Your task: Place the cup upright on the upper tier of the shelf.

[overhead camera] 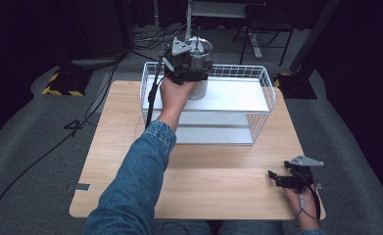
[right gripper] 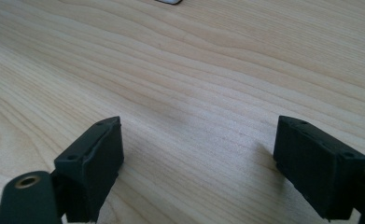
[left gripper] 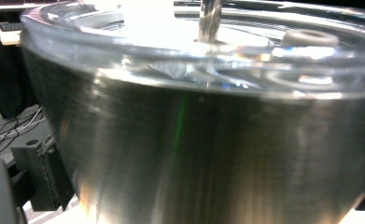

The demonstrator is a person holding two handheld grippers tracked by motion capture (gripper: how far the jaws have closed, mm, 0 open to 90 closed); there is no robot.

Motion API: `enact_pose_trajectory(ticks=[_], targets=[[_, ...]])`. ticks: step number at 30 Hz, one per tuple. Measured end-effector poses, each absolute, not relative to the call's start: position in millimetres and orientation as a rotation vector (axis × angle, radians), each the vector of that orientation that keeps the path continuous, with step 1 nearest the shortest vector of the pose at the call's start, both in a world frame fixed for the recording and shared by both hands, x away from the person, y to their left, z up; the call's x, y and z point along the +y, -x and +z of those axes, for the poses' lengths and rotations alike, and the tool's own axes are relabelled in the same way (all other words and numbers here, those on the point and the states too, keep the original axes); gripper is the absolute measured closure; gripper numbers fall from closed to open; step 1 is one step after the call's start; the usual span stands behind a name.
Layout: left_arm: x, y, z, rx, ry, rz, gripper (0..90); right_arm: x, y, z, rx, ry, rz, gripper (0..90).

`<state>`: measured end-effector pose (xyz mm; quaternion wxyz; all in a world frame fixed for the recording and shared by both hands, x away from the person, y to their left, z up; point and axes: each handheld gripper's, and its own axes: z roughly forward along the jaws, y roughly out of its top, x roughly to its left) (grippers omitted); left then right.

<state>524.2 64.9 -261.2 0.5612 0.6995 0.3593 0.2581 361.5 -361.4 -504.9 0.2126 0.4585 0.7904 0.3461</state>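
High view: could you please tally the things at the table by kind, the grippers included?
steel pot with glass lid: 1
white wire basket: 1
grippers: 2 (left gripper, right gripper)
Total: 4

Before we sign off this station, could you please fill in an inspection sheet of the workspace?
Surface: light wooden table, bare grain in front of the right gripper.
Job's things: steel pot with glass lid, at the upper shelf of a white wire rack.
Clutter: nothing seen.
Grippers: left gripper closed on the pot at the rack's left end; right gripper resting on the table near its right front corner, jaws apart, nothing between them.
Cables: black cable hanging from the left gripper; more cables on the floor.
Surroundings: grey carpet, yellow-and-black striped base, dark backdrop.
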Motion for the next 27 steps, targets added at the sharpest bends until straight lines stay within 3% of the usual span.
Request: enact_pose_trajectory(ticks=[4, 27], targets=[[66, -527, -263, 0.853, -1.645, 0.592, 0.0, -361, -362, -505, 2.194, -1.274, 0.964, 16.3], [88, -500, -251, 0.779, -1.607, 0.592, 0.0, -362, -362, -505, 2.204, -1.272, 0.969, 16.4]])
